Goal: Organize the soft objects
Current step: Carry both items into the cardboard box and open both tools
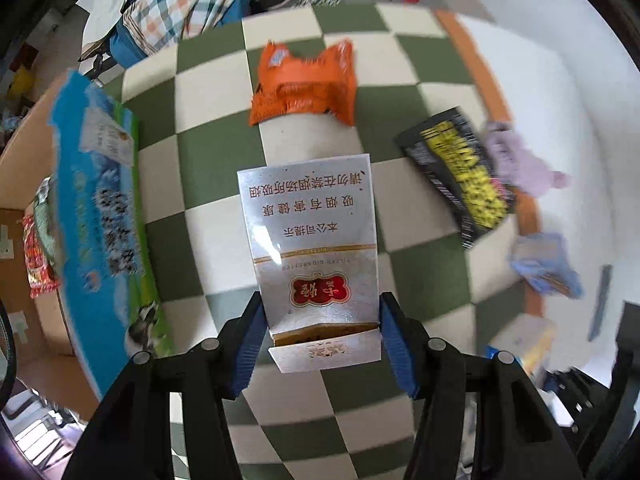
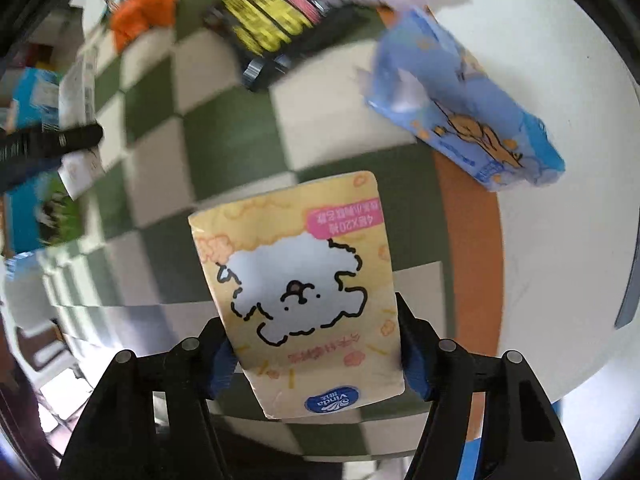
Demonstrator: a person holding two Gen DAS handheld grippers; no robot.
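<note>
My left gripper [image 1: 320, 320] is shut on a silver cigarette pack [image 1: 312, 248] with a red emblem, held above the green-and-white checkered mat [image 1: 208, 168]. My right gripper [image 2: 316, 344] is shut on a yellow tissue pack [image 2: 304, 288] with a white cartoon dog, held above the same mat [image 2: 224, 132]. An orange snack bag [image 1: 304, 84] lies beyond the cigarette pack. A black-and-yellow packet [image 1: 460, 172], a lilac soft toy [image 1: 516, 156] and a blue tissue pack [image 2: 464, 104] lie toward the mat's right edge.
A blue-and-green carton [image 1: 100, 216] stands at the left, beside a cardboard box [image 1: 16, 184] holding red packets. Plaid fabric [image 1: 180, 4] lies at the far side. An orange border strip [image 2: 468, 216] edges the mat, with white floor [image 2: 560, 240] beyond.
</note>
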